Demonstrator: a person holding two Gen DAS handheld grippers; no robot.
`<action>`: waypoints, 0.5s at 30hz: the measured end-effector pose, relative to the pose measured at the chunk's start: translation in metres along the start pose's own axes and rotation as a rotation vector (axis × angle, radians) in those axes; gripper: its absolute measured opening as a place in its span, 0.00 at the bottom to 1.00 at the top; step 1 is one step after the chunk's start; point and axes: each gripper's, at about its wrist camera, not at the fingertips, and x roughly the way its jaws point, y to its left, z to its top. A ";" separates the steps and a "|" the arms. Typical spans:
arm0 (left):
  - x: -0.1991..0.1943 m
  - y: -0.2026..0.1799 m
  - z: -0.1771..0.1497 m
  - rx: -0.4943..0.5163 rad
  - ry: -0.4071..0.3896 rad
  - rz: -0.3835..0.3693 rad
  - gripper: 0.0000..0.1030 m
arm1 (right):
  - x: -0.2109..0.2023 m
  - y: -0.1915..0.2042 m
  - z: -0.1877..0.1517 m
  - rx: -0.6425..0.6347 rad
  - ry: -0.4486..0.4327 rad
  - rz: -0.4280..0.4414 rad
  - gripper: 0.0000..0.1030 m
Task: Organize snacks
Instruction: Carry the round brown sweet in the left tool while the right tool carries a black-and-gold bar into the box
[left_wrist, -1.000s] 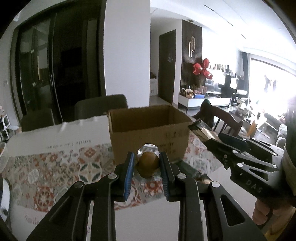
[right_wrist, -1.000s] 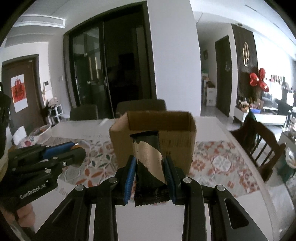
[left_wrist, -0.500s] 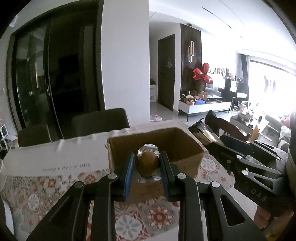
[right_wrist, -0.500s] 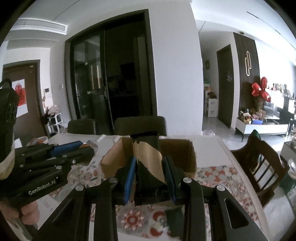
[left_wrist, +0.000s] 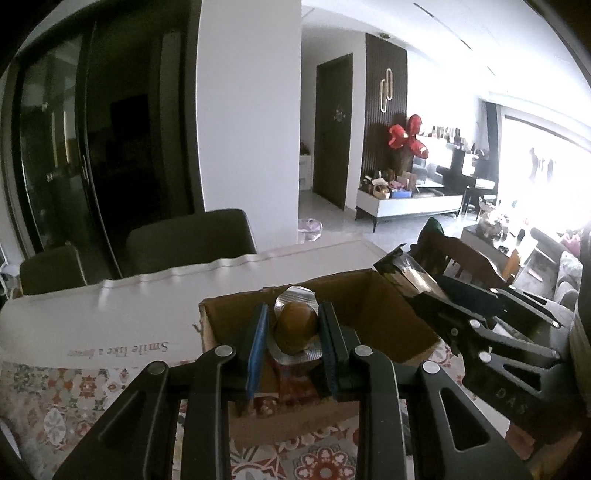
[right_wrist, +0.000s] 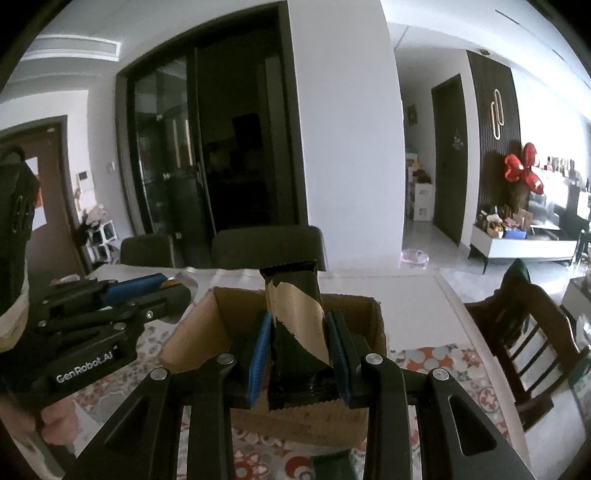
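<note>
An open cardboard box (left_wrist: 384, 306) (right_wrist: 221, 317) stands on the patterned tablecloth. My left gripper (left_wrist: 295, 332) is shut on a small brown round snack in a silver wrapper (left_wrist: 295, 326), held above the box's near rim. My right gripper (right_wrist: 299, 339) is shut on a black and tan snack packet (right_wrist: 295, 325), held upright over the same box. In the left wrist view the right gripper (left_wrist: 424, 291) reaches over the box's right corner. In the right wrist view the left gripper (right_wrist: 162, 288) shows at the box's left side.
The white table (left_wrist: 110, 317) carries a floral cloth (left_wrist: 74, 398). Dark chairs (left_wrist: 188, 240) stand behind it, and a wooden chair (right_wrist: 532, 332) sits at the right. A dark item (right_wrist: 328, 465) lies on the cloth before the box. A hand (right_wrist: 51, 424) grips the left tool.
Both grippers have moved forward and a little up, from in front of the box to over its opening, each still holding its snack.
</note>
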 end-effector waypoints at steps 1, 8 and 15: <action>0.003 0.000 0.000 0.003 0.004 0.005 0.27 | 0.004 -0.001 -0.001 -0.003 0.007 -0.004 0.31; 0.028 0.000 0.006 0.010 0.040 0.034 0.49 | 0.029 -0.010 0.001 0.000 0.052 -0.022 0.32; 0.020 -0.002 -0.003 0.021 0.047 0.110 0.72 | 0.030 -0.013 -0.002 0.006 0.057 -0.084 0.56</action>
